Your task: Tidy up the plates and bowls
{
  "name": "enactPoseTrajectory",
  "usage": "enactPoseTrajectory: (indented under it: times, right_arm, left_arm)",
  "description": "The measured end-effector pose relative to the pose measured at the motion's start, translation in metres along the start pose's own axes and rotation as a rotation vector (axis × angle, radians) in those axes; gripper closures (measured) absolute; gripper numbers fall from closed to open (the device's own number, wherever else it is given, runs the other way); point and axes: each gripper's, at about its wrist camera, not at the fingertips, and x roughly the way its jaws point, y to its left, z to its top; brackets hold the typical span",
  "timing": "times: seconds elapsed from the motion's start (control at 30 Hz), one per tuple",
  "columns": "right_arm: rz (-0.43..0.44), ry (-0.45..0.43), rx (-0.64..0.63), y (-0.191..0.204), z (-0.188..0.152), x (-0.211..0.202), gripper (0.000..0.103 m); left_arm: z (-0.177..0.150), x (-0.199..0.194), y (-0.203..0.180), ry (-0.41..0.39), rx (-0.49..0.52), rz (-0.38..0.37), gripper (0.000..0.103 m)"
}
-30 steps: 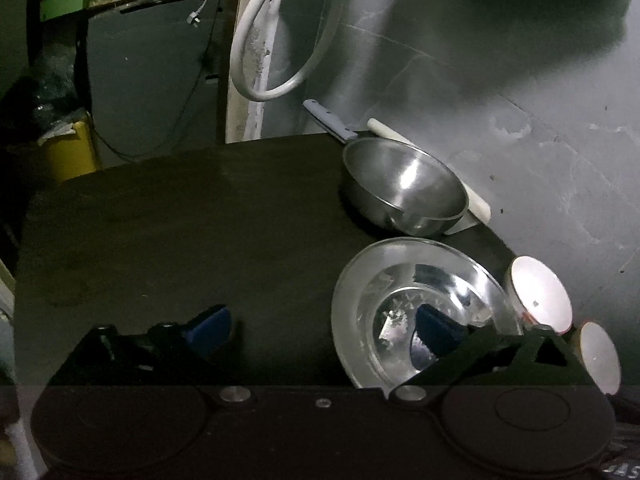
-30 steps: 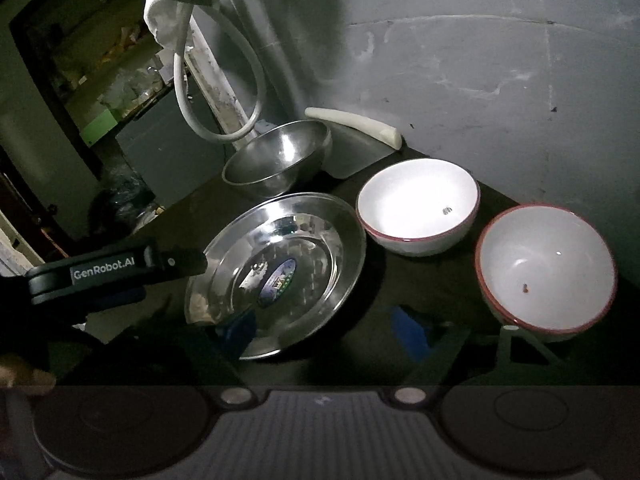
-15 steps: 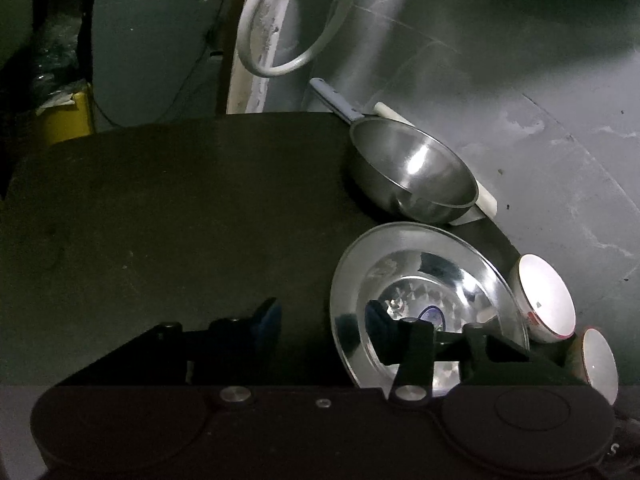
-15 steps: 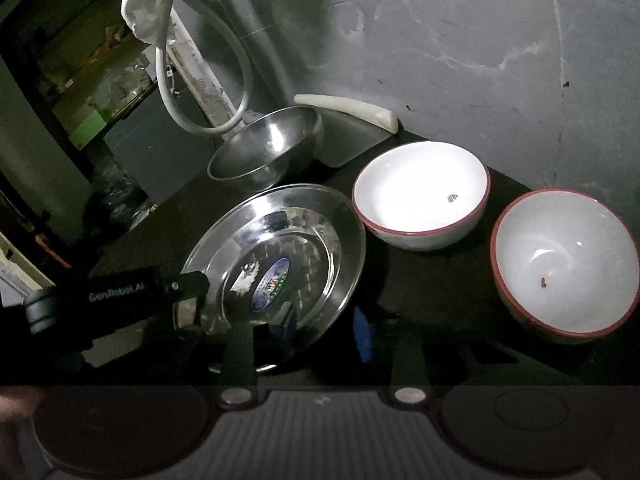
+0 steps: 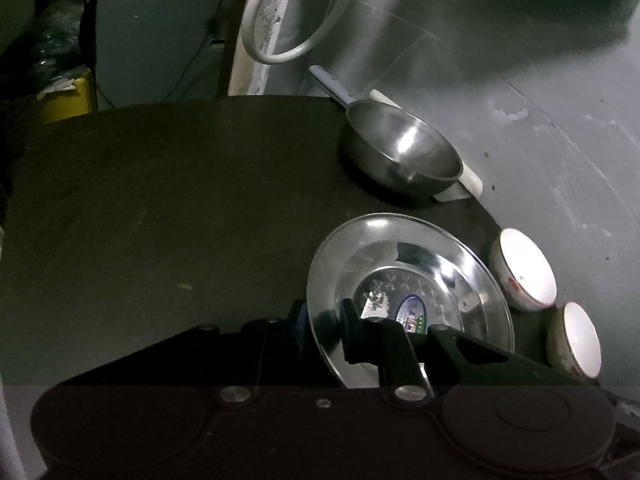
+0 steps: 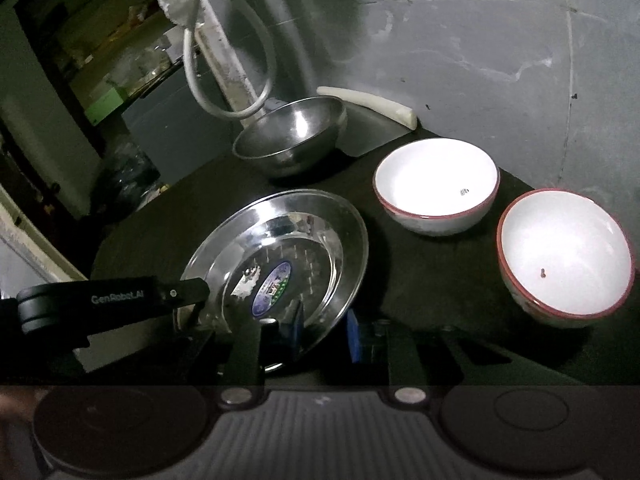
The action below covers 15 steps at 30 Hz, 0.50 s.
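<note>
With both claws pinching the steel plate [image 6: 288, 256] low in frame, left gripper [image 5: 322, 330] and right gripper [image 6: 322, 330] may let the slick rim slip if they pull unevenly.

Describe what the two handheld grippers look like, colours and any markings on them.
Both are matte black plastic with rounded housings and silver screws. The left gripper and right gripper each have two black fingers faced with blue pads. White lettering reading GenRobot.AI runs along the left gripper's side in the right wrist view. The right one's housing has a ribbed grey panel.
</note>
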Motion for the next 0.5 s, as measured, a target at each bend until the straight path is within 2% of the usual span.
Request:
enactPoseTrajectory:
  times: [0.5]
  right_arm:
    - [0.039,-0.023,-0.082,-0.002,-0.016,-0.048,0.077]
  left_arm:
    - [-0.039,-0.058,-0.014,-0.027,-0.033,0.035,0.084]
